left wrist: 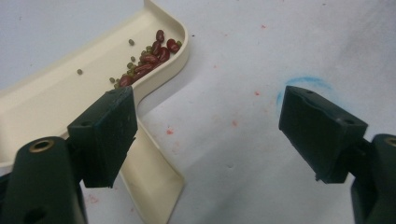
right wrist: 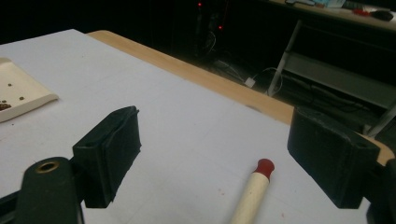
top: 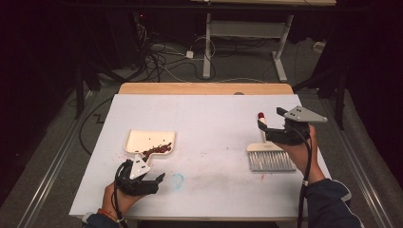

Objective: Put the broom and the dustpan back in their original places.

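Dustpan (top: 147, 141): cream plastic, red beans (left wrist: 154, 56) heaped at its handle corner.
Brush (top: 271, 160): cream handle, red tip.
Left gripper (top: 151, 183): released.
Right gripper (top: 264, 126): released.

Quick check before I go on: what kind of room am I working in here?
Probably a lab or recording workspace, not a home. A white-covered table stands in a dark room, loose cables trail over the floor behind it, and a height-adjustable desk frame stands farther back. On the table lie a dustpan with beans and a brush.
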Demonstrator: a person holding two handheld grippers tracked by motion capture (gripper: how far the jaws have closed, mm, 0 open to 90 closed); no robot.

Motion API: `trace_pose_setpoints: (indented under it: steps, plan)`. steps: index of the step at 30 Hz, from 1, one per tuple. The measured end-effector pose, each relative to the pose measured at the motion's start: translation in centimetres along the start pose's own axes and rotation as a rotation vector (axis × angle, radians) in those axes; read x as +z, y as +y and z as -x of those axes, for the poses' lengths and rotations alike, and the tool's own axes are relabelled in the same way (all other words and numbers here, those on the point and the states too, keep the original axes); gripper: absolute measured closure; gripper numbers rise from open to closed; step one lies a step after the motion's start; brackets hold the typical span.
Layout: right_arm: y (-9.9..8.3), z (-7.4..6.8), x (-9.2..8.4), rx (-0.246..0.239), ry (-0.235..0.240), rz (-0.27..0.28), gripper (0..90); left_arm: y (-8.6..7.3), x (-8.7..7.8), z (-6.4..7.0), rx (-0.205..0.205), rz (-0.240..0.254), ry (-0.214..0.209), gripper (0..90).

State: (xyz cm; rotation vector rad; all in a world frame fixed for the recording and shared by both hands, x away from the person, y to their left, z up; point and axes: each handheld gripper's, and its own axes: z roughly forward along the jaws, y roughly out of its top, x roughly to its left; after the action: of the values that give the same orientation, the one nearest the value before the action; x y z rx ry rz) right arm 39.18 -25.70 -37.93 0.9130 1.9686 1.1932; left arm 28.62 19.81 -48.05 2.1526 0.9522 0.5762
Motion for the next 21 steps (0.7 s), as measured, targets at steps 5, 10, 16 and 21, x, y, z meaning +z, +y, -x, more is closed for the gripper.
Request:
trace_pose_setpoints:
  steps: [5,10,16,21]
  plan:
    - [0.1,-0.6,-0.8,-0.032,0.008,0.012,18.6,0.0,0.0,0.0,0.003,-0.001,-0.007,19.3]
    - [0.0,-1.1,-1.5,-0.045,0.024,0.022,18.3,0.0,0.1,0.0,0.005,0.000,-0.009,19.3]
    - [-0.3,-1.7,-2.3,-0.067,0.044,0.029,18.0,0.0,0.0,0.0,0.005,0.004,-0.007,19.3]
    - [-0.9,-2.1,-3.1,-0.084,0.060,0.028,17.4,0.0,0.0,0.0,0.008,0.006,-0.008,19.3]
